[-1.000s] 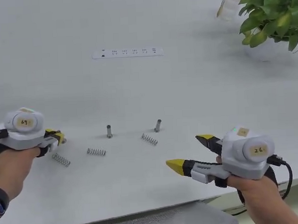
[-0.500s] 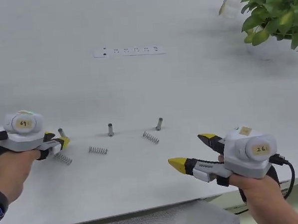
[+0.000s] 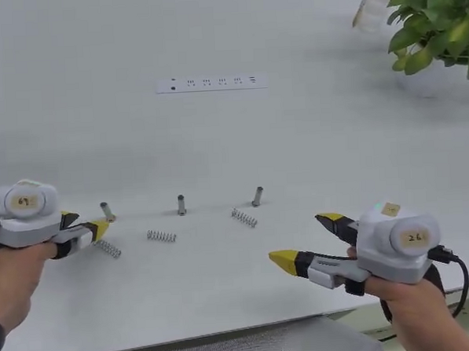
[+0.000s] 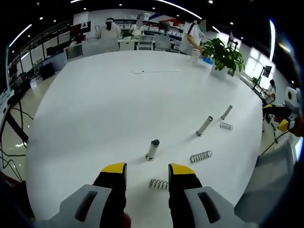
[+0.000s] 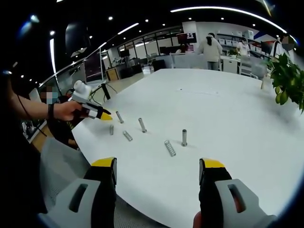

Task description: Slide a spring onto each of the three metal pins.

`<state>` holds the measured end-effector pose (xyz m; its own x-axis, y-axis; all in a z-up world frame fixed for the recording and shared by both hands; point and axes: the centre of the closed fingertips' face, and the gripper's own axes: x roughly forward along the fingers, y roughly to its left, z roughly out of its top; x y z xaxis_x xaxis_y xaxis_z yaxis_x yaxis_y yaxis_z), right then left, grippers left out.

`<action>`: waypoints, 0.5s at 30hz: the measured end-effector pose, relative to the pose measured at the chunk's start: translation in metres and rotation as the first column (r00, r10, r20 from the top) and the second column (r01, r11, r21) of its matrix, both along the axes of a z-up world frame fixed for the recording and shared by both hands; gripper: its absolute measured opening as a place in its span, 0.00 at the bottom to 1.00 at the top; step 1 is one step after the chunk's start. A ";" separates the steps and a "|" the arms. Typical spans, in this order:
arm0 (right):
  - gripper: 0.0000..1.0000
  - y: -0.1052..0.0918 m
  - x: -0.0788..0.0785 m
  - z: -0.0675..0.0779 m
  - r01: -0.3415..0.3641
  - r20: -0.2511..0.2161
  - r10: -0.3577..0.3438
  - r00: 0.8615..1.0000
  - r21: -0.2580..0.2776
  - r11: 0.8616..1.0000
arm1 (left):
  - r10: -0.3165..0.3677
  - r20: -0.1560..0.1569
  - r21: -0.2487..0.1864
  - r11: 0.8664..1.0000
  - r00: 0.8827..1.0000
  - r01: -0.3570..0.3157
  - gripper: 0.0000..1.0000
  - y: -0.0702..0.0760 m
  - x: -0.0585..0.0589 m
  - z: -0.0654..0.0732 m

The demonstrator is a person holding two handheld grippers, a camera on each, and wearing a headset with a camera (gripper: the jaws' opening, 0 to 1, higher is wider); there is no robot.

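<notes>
Fingers [image 4: 114, 172] of my left gripper [image 4: 148, 172] stand part open and hold nothing. The left spring [image 4: 159, 184] lies flat on the worktop [image 4: 95, 95] just ahead of them, in line with the gap, and the left pin [image 4: 153, 149] stands upright just beyond it. My right gripper [image 5: 158, 166] is spread wide and is empty too, hanging above the worktop's near edge toward the right end.

None of the pins is threaded yet. They stand in a row along the near edge, in the left half of the worktop. The middle pin [image 3: 181, 204] and right pin [image 3: 257, 196] each have a spring lying close by: the middle spring [image 3: 161, 236] and the right spring [image 3: 243, 217].

What worries me is the pinch. The left spring is thin and round, so if I close on it off-centre it could roll or flick out sideways, perhaps off the near edge. If I clamp too hard across the coils I may squash it, and then it won't slide down a pin. The left pin is so close behind that a tip pushed too far forward could tip it over, and I can't tell whether the pins are fixed down. If I grip the spring by its middle rather than near one end, I would probably have too little free length to start it over the pin's top.
</notes>
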<state>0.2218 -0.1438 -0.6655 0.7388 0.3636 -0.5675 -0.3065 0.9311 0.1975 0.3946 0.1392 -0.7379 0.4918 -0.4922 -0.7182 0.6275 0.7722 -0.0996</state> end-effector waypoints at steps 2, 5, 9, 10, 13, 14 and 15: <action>0.69 0.000 0.000 0.000 0.000 0.001 0.000 1.000 0.002 1.000 | 0.004 0.003 -0.001 1.000 1.000 -0.004 0.29 0.003 -0.002 0.001; 0.69 0.000 0.000 0.000 -0.002 0.002 0.002 1.000 0.002 1.000 | 0.013 0.001 -0.001 1.000 1.000 -0.013 0.29 0.008 -0.006 0.002; 0.69 0.000 -0.001 0.001 -0.004 0.006 0.004 1.000 0.003 1.000 | 0.025 0.000 -0.006 1.000 1.000 -0.025 0.30 0.013 -0.011 0.003; 0.69 0.000 -0.001 0.001 -0.005 0.006 0.005 1.000 0.003 1.000 | 0.024 0.000 -0.007 1.000 1.000 -0.024 0.30 0.013 -0.013 0.003; 0.69 0.000 -0.001 0.001 -0.007 0.008 0.007 1.000 0.003 1.000 | 0.023 0.001 -0.006 1.000 1.000 -0.023 0.30 0.015 -0.017 0.003; 0.69 0.000 -0.001 0.002 -0.008 0.009 0.008 1.000 0.003 1.000 | 0.022 0.001 -0.005 1.000 1.000 -0.022 0.30 0.016 -0.018 0.003; 0.69 0.000 -0.002 0.002 -0.009 0.010 0.009 1.000 0.003 1.000 | 0.022 0.003 -0.005 1.000 1.000 -0.022 0.30 0.017 -0.018 0.003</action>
